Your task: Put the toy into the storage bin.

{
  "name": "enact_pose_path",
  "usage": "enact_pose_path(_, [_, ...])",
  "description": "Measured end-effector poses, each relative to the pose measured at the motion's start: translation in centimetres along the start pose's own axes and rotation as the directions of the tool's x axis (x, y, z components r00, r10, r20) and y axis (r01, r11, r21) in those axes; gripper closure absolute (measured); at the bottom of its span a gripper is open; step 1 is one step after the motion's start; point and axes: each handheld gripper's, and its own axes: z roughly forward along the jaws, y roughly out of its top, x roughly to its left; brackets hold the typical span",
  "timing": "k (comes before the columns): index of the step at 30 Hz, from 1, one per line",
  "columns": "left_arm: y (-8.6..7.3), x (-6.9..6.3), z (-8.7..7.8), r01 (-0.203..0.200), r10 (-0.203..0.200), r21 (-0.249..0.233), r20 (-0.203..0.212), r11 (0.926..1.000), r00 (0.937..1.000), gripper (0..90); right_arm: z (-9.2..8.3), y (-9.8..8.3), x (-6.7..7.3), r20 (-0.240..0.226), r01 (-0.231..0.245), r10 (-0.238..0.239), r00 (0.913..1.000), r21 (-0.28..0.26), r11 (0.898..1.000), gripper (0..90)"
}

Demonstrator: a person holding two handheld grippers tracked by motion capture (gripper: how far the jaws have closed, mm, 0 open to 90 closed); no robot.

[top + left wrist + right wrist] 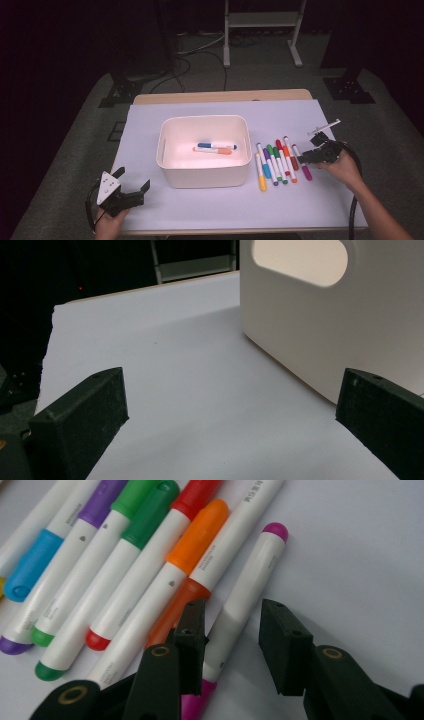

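A row of several capped markers [275,160] lies on the white sheet, right of a white bin [165,150]. The rightmost one is a white marker with magenta ends [302,164]. My right gripper [306,157] reaches down over it from the right. In the right gripper view the jaws straddle the magenta marker [250,580], the left jaw against its barrel and the right jaw a little apart, so the right gripper [233,607] is open. An orange-capped marker [197,550] lies just beside it. My left gripper [134,179] rests open and empty at the front left.
Inside the bin lie a blue-capped marker [216,146] and an orange-capped marker [214,150]. In the left gripper view the bin's wall with its handle cutout [310,325] stands close on the right of my left gripper [230,400]. The table's front edge [225,231] is near both hands.
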Motion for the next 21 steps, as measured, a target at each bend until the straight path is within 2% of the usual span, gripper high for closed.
enact_pose_path(6, [0.01, 0.01, 0.0, 0.0, 0.0, 0.002, 0.0, 1.0, 1.0, 0.0, -0.08, -0.55, -0.37, 0.048, -0.005, 0.005, 0.9988, 0.009, 1.0, 65.9])
enact_pose_path(11, [0.0, 0.0, 0.0, 0.0, 0.0, 0.0, 0.0, 1.0, 1.0, 0.0, 0.14, -0.95, -0.46, 0.094, -0.008, 0.008, 0.9955, 0.004, 1.0, 74.9])
enact_pose_path(13, [0.0, 0.0, -0.01, 0.0, 0.0, -0.002, 0.001, 1.0, 1.0, 0.0, 0.12, -1.0, -0.55, 0.089, -0.029, 0.029, 0.9956, -0.003, 1.0, 75.2])
enact_pose_path(17, [0.0, -0.03, -0.01, -0.001, 0.001, -0.002, 0.002, 1.0, 1.0, 0.0, 0.03, -0.99, -0.48, 0.101, -0.032, 0.032, 0.9944, -0.003, 0.999, 75.6])
enact_pose_path(21, [0.0, 0.0, 0.0, 0.0, 0.0, -0.002, 0.003, 1.0, 1.0, 0.0, -0.77, -0.93, -0.22, 0.072, -0.039, 0.041, 0.9965, -0.023, 0.999, 75.7])
